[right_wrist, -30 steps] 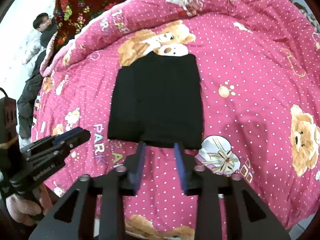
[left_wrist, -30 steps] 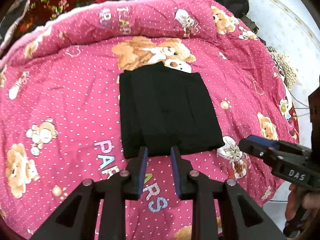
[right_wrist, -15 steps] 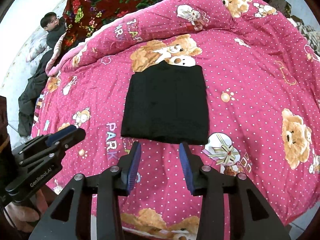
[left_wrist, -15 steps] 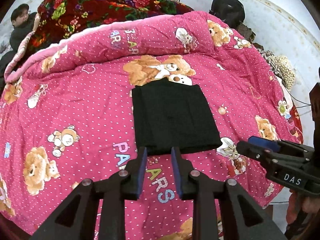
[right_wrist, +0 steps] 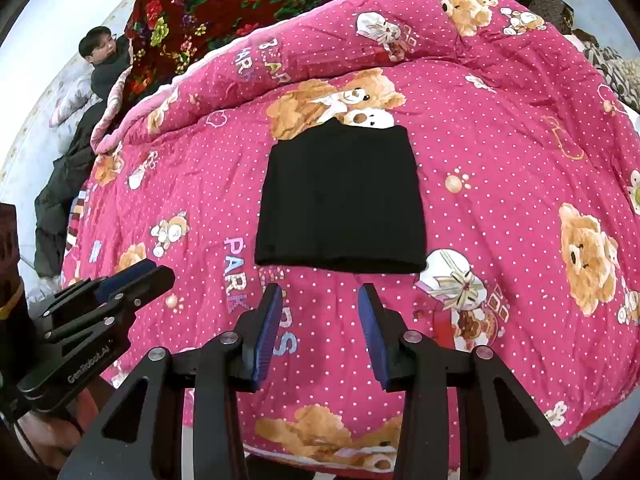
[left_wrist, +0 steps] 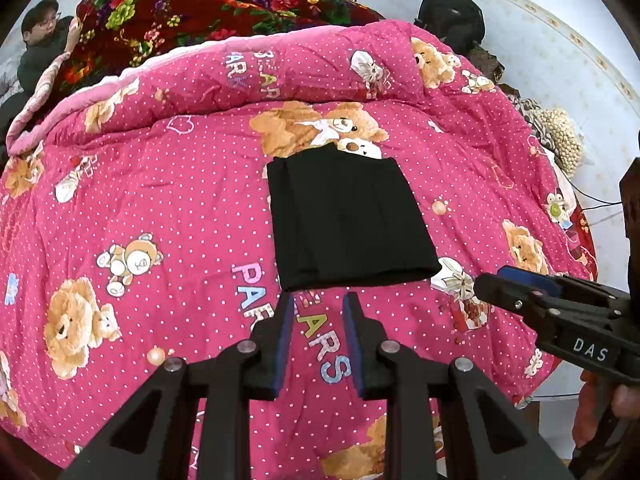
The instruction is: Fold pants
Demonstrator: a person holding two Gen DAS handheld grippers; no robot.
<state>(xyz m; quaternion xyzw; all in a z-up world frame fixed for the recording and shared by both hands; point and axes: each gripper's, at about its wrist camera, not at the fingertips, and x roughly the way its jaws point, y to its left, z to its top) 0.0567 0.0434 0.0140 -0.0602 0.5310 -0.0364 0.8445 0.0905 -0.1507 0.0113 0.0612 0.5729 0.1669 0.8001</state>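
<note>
Black pants (left_wrist: 348, 216) lie folded into a neat rectangle in the middle of the pink teddy-bear quilt (left_wrist: 160, 184); they also show in the right wrist view (right_wrist: 340, 200). My left gripper (left_wrist: 318, 300) is open and empty, held above the quilt just short of the pants' near edge. My right gripper (right_wrist: 320, 292) is open wider and empty, also short of that edge. Each gripper shows in the other's view, the right gripper (left_wrist: 520, 284) at the right and the left gripper (right_wrist: 136, 276) at the left.
A red floral blanket (left_wrist: 192, 12) lies behind the quilt. A person in dark clothes (right_wrist: 100, 64) sits at the far left. A black backpack (left_wrist: 452, 16) and a beaded cushion (left_wrist: 560, 140) are at the right, off the bed. The near bed edge (right_wrist: 360, 452) is below my grippers.
Both grippers have pulled back and up from the pants' near edge, so more of the bed shows. The right gripper has opened wider. The pants have not moved.
</note>
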